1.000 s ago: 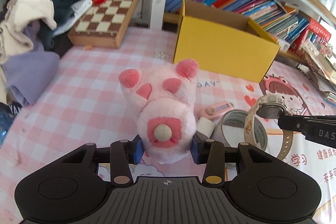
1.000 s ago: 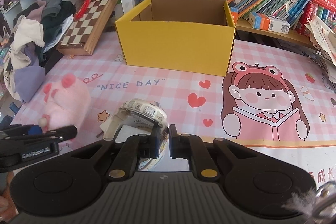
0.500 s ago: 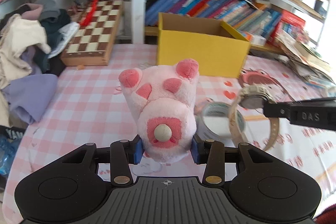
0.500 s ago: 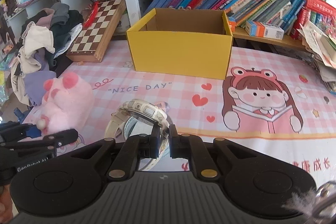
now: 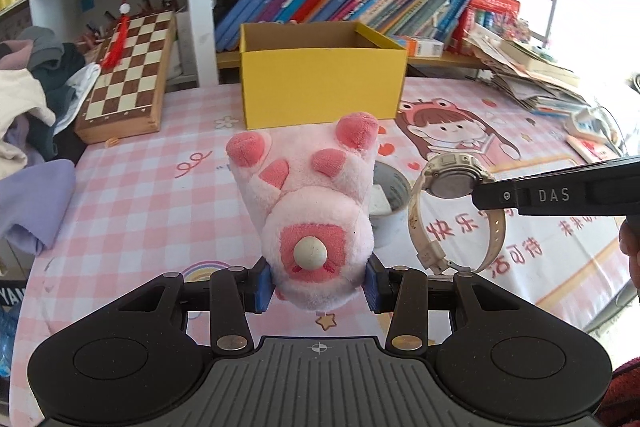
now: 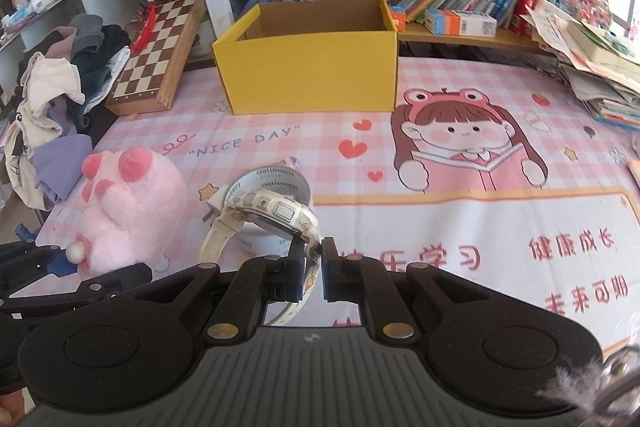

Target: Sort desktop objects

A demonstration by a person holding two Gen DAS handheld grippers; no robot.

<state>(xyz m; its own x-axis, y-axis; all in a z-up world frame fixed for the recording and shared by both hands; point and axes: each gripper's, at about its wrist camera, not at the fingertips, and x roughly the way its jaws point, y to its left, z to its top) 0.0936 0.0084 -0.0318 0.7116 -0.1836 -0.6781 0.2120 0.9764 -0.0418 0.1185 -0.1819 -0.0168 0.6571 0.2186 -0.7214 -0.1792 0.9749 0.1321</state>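
While left fingers squeeze pink plush, right fingers pinch watch strap.

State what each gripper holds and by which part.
Left gripper clamps the pink plush toy at its rear end, by the tail. Right gripper pinches the white watch by its strap beside the case.

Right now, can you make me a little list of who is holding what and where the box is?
left gripper: jaws shut on the pink plush toy
right gripper: jaws shut on the white watch
yellow box: open top, on the pink tablecloth by the bookshelf
tape roll: lying on the cloth behind the watch
chessboard: left of the box
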